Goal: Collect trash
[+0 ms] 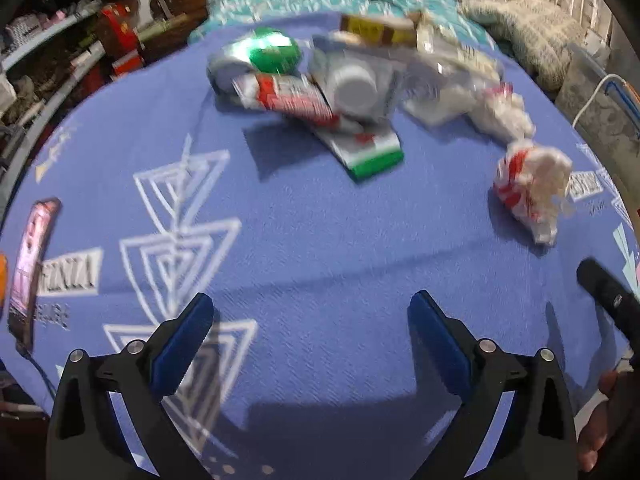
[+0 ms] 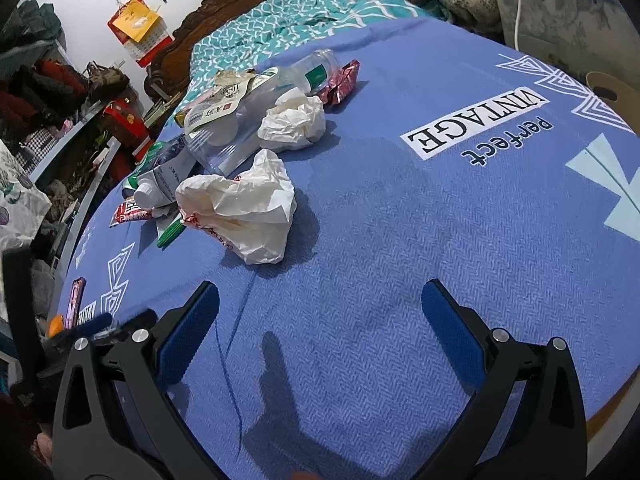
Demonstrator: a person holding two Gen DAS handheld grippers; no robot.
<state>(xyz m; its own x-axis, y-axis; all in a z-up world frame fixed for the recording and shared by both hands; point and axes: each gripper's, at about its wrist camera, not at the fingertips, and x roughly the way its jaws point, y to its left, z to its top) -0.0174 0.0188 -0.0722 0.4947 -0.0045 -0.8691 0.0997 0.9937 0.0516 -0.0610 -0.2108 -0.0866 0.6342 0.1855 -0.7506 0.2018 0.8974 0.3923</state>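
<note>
We hold both grippers low over the blue bedspread [image 2: 400, 208], which carries a printed "VINTAGE perfect" label. Our left gripper [image 1: 310, 324] has its jaws spread wide with nothing between them; our right gripper [image 2: 320, 308] is likewise wide apart and empty. The trash pile [image 1: 344, 80] lies ahead of the left gripper, well apart from it and blurred. A crumpled white wrapper with red print [image 2: 240, 212] sits nearest, just ahead of the right gripper's left finger. Behind it lie a crumpled tissue [image 2: 292, 120] and a clear plastic bottle [image 2: 316, 68]. A phone [image 1: 30, 264] rests at the bedspread's left edge.
</note>
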